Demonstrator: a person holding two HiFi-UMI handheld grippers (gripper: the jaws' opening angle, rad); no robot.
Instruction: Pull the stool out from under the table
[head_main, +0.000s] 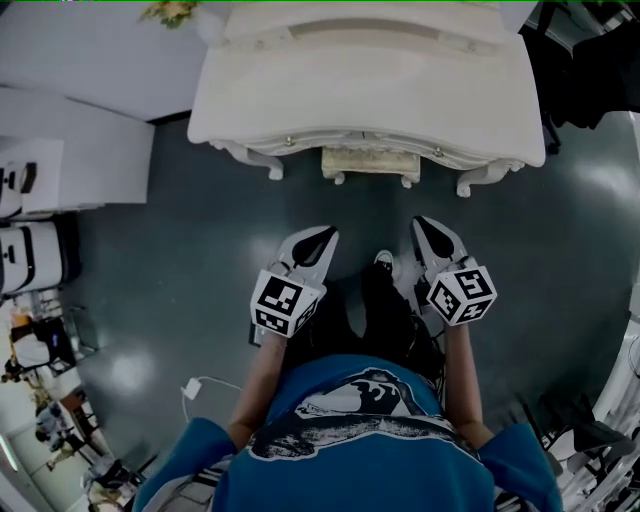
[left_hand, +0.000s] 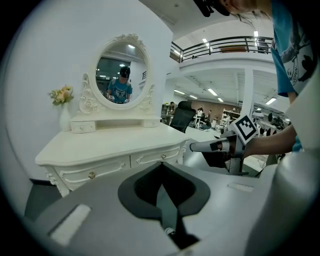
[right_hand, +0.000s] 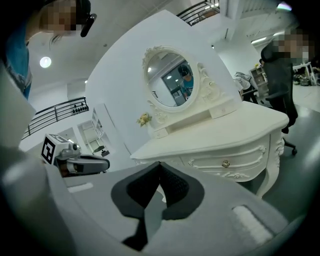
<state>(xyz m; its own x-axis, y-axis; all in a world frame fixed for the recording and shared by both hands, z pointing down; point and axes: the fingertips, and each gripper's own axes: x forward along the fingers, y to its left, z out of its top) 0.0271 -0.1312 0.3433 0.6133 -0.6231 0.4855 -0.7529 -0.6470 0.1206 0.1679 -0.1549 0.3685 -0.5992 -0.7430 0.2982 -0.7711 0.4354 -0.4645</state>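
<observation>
The cream stool (head_main: 370, 163) sits tucked under the white dressing table (head_main: 300, 110), with only its front edge and short legs showing in the head view. Both grippers hover over the dark floor in front of it, well short of the stool. My left gripper (head_main: 322, 236) is shut and holds nothing, and my right gripper (head_main: 424, 224) is shut and empty too. In the left gripper view the shut jaw tips (left_hand: 161, 165) point at the table's drawer front (left_hand: 110, 167), and the right gripper (left_hand: 215, 146) shows beside them. The right gripper view has its shut tips (right_hand: 160, 164) aimed at the table (right_hand: 225, 135).
An oval mirror (left_hand: 122, 75) and a vase of flowers (left_hand: 62, 97) stand on the table's back. White cabinets (head_main: 60, 150) stand at the left. A white cable and plug (head_main: 195, 390) lie on the floor behind the left arm. A black office chair (right_hand: 280, 85) stands right of the table.
</observation>
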